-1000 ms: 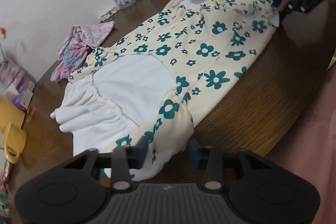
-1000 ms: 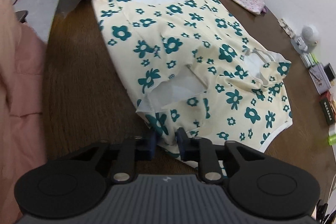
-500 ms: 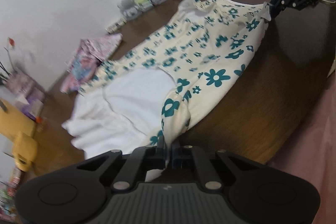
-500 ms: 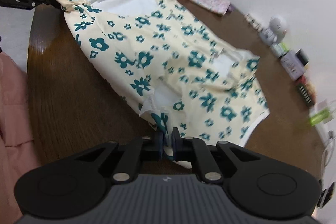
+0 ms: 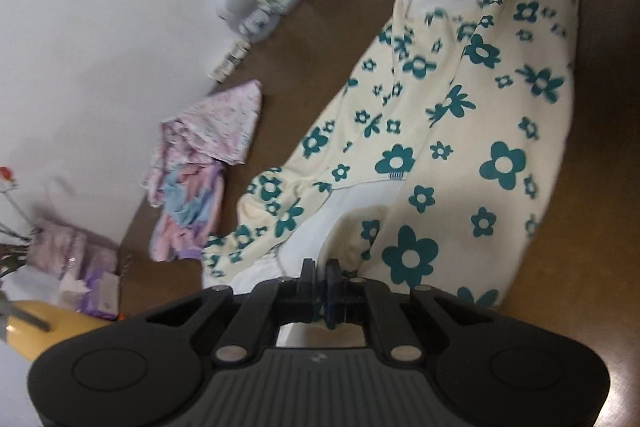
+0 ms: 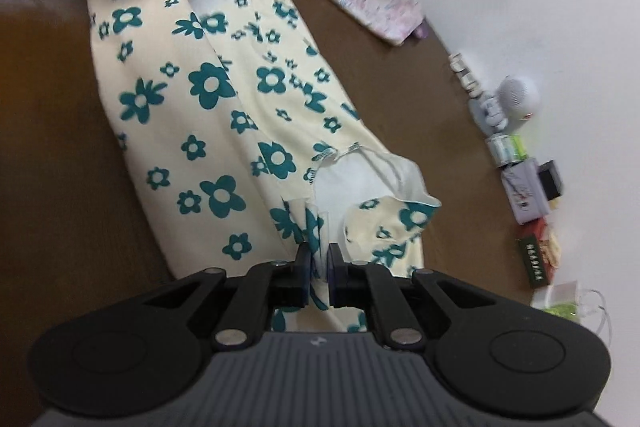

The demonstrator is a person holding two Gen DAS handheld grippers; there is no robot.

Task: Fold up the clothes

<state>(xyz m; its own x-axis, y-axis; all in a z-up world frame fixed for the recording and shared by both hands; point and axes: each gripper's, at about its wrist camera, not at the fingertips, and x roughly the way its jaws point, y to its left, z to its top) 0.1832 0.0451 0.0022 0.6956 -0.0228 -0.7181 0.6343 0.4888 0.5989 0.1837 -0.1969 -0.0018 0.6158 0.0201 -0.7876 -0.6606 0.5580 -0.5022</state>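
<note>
A crumpled pink, blue and purple patterned cloth (image 5: 204,163) lies on the dark brown wooden desk (image 5: 312,67) near the white wall (image 5: 100,7). Further along the wall stands a small white round-headed astronaut figure (image 5: 244,11), with a row of little white blocks (image 6: 464,75) just beside it. Past the figure sit small boxes: a lilac one (image 6: 524,191), a dark green one with white lettering (image 6: 534,263). A yellow mug (image 5: 44,327) shows at the left wrist view's edge.
</note>
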